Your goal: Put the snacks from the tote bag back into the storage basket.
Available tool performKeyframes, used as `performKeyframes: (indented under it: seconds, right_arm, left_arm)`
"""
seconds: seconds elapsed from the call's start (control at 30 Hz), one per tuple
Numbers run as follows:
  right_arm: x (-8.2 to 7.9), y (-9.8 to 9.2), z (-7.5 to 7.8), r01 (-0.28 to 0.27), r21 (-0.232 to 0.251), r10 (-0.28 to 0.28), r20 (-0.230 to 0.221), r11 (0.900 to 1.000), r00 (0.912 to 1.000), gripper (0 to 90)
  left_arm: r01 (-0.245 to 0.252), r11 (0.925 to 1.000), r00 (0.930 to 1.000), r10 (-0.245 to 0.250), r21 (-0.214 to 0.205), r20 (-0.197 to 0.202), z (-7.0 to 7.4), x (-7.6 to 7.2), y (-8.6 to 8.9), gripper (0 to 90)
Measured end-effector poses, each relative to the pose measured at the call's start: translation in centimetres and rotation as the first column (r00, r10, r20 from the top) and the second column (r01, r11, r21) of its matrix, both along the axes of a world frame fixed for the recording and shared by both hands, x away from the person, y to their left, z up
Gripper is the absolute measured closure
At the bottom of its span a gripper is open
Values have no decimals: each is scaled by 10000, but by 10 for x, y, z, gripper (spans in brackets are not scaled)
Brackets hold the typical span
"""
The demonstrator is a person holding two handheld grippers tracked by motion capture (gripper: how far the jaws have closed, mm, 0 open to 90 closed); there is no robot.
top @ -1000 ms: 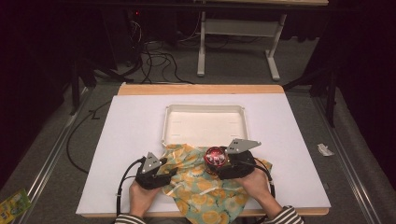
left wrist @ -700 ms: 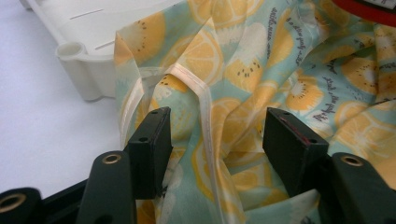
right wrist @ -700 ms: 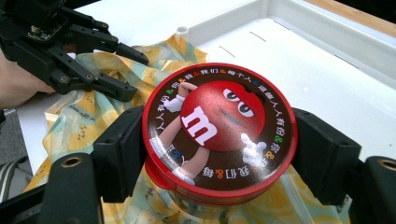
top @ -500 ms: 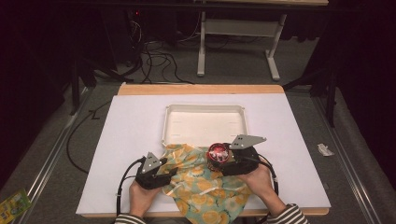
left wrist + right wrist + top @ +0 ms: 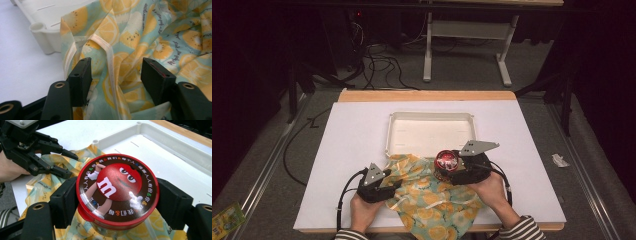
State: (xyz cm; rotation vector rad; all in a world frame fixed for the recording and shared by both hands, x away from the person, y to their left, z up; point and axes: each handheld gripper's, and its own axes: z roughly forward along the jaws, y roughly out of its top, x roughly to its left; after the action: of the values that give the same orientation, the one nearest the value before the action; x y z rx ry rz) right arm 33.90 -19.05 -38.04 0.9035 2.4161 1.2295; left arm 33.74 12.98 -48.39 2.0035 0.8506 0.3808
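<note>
1. The left gripper (image 5: 393,185) is held low at the table's (image 5: 347,150) near left, at the left edge of the cloth (image 5: 437,205).
2. In the left gripper view its jaws are seen spread apart, with folds of cloth (image 5: 130,50) and a pale hem strip between them; nothing is clamped.
3. The cloth, printed with orange slices on pale green, is spread crumpled over the near middle of the white table, its far edge lapping over the tray's (image 5: 412,131) near rim.
4. The white tray is set in the table's middle, beyond the cloth; its corner (image 5: 42,35) is seen at upper left in the left gripper view.
5. The tin (image 5: 445,162), round, with a red lid, is seen just past the cloth's far right part, at the tray's near edge.
6. The right gripper (image 5: 451,170) is closed on the tin; in the right gripper view the tin (image 5: 117,187) is pinched at its sides by both jaws, above the cloth (image 5: 45,190) and beside the tray (image 5: 175,152).
7. A red cartoon figure is shown on the lid.
8. The left gripper (image 5: 67,165) is also seen farther off in the right gripper view, at upper left.
</note>
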Motion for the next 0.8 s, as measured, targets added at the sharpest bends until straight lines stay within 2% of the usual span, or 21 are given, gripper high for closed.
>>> performKeyframes:
  seconds: [0.23,0.8]
  right_arm:
    - [3,-2,4,77,145,-75,-86,9999,9999,261]
    - [12,-6,13,238,128,-237,-81,9996,9997,261]
  left_arm:
    - [-8,10000,10000,8,-5,-8,0,0,0,422]
    - [7,10000,10000,-7,-18,-22,0,0,0,421]
